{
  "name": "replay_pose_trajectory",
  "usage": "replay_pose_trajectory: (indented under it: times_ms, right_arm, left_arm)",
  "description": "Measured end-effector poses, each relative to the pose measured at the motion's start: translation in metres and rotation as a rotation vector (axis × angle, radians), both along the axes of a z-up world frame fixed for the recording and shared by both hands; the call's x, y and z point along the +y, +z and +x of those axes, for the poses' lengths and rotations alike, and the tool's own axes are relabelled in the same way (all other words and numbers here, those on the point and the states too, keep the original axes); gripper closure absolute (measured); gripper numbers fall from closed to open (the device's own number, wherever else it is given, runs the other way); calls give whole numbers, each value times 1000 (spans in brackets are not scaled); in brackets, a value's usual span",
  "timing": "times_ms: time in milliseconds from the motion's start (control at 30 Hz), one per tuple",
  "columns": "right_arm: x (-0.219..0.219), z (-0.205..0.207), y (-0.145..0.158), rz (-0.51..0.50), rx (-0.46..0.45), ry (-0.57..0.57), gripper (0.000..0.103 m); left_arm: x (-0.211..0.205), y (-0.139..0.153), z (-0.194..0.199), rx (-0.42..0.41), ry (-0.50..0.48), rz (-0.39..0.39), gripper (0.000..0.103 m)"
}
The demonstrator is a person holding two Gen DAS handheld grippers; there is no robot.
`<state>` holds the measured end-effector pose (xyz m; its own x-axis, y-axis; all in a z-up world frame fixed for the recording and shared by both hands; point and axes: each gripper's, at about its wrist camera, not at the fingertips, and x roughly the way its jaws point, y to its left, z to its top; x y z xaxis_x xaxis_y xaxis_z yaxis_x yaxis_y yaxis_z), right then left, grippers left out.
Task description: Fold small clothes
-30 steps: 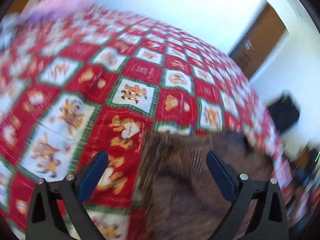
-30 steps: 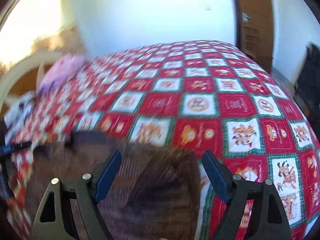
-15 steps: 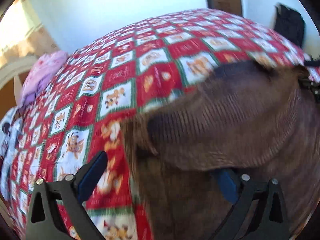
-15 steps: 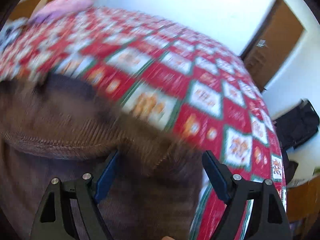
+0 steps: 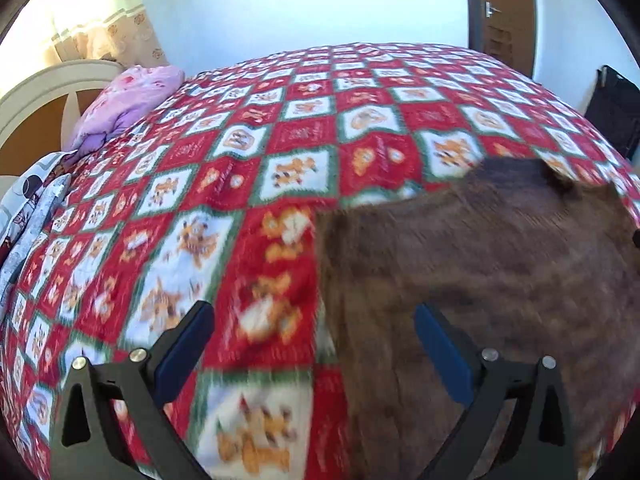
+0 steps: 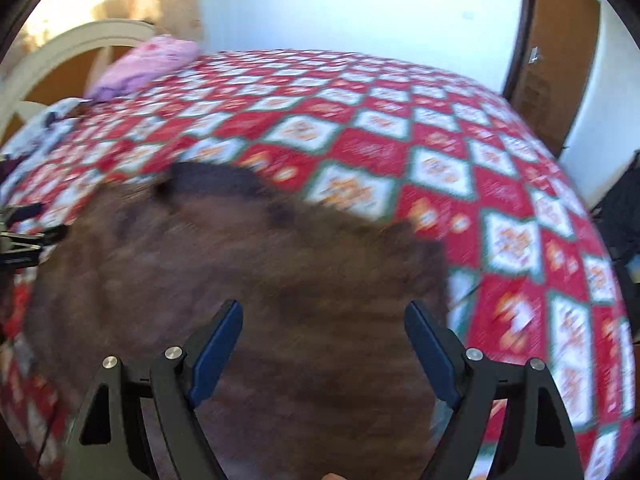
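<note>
A brown ribbed knit garment (image 5: pixel 480 264) lies spread on the red patchwork quilt (image 5: pixel 304 136), blurred by motion. My left gripper (image 5: pixel 314 320) hovers open over the garment's left edge. Its right pad (image 5: pixel 436 344) is above the knit and its left pad (image 5: pixel 188 340) is above the quilt. In the right wrist view the same garment (image 6: pixel 248 264) fills the lower middle. My right gripper (image 6: pixel 323 314) stands open above it, near its right side, with nothing pinched between the pads. A dark bit of the other gripper (image 6: pixel 22 236) shows at the left edge.
A pink bundle (image 5: pixel 128 100) lies by the white headboard (image 5: pixel 44 88) at the far left. Printed grey-white clothes (image 5: pixel 32 208) lie along the quilt's left edge. A brown door (image 5: pixel 504 20) and a black bag (image 5: pixel 612 112) stand beyond the bed on the right.
Half a second ago a raised fold of the brown garment hung close before both cameras and hid the left gripper's right pad. Now the garment lies lower and flatter, both pads showing. Both views swung.
</note>
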<state>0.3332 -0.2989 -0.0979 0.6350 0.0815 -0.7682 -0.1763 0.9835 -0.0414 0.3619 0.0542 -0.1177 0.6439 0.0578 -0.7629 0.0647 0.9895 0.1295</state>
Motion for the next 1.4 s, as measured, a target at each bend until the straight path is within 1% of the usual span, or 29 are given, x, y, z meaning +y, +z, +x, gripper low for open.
replay_pose_trajectory:
  times_ms: [100,133,200,233,267,300,333,367,433,467,533,600,667,733,767,833,900,967,1033,1100,1133,1167,1200,1233,1400]
  right_arm:
    - [11,-17,-19,0,58,19,19]
    - [14,-23,-23,-8,59,18,19]
    - [20,-31,-26,3,49,32,19]
    - [23,-31,-28,16,56,41,19]
    - [31,-28,-33,2,79,48,19]
    - [36,-23,-38,-43,88,32,19]
    - [38,-18,-40,-83,81,8,19]
    - [37,-13,-40,-86,64,-21,19]
    - [32,-3,-37,-55,68,-93,19]
    - [34,-2,-31,-36,51,-126,19]
    - [48,-8,-22,19,21,-86,19]
    - [77,-16,-17,40,8,15,19]
    - [107,-20,-22,8,8,92,19]
    - [122,-12,-34,-46,35,85,19]
    - [123,-6,-41,-67,50,60,19]
    - [116,6,-46,-15,65,24,19]
    - [106,14,-42,23,58,-26,19]
    - [102,13,-32,32,28,-56,19]
    - [104,5,-23,46,-3,-46,19]
    - [106,6,-23,5,-14,-49,19]
    - [108,8,-31,-41,10,-51,19]
    - [107,8,-38,-63,37,-48,19]
    - [103,8,-45,-52,47,-43,19]
    - [99,4,-46,-25,17,-44,19]
    - [94,-6,-43,0,-4,-51,19]
  left_arm:
    - [-7,-9,-22,35,-27,-3,1]
    - [-8,-11,-28,40,-28,-3,1]
    - [-10,-16,-45,27,-36,-10,1]
    - [-11,-17,-49,16,-39,-7,0]
    - [-12,-19,-51,11,-42,4,0]
    - [-13,-21,-50,11,-39,14,0]
    - [-12,-21,-49,6,-36,3,0]
    - [-11,-21,-47,7,-33,-6,0]
    - [-7,-21,-45,16,-25,-21,0]
    - [-7,-21,-45,14,-21,-24,0]
    - [-8,-23,-49,8,-21,-18,0]
    - [-7,-26,-54,6,-20,-26,0]
    - [-5,-28,-58,5,-14,-43,0]
    - [-3,-29,-60,8,-6,-62,0]
    - [-2,-29,-60,10,-1,-67,0]
    - [-4,-29,-59,12,0,-59,0]
    - [-8,-28,-60,4,-5,-41,0]
    - [-8,-28,-61,-2,-10,-36,0]
    - [-5,-29,-61,-1,-9,-54,0]
    - [-2,-30,-60,4,-5,-77,0]
    - [-1,-30,-60,6,-4,-82,0]
    - [-1,-30,-60,5,-3,-83,0]
    - [-2,-30,-60,5,-5,-80,0]
    - [-2,-30,-60,6,-6,-75,0]
    - [0,-26,-67,5,-26,-65,0]
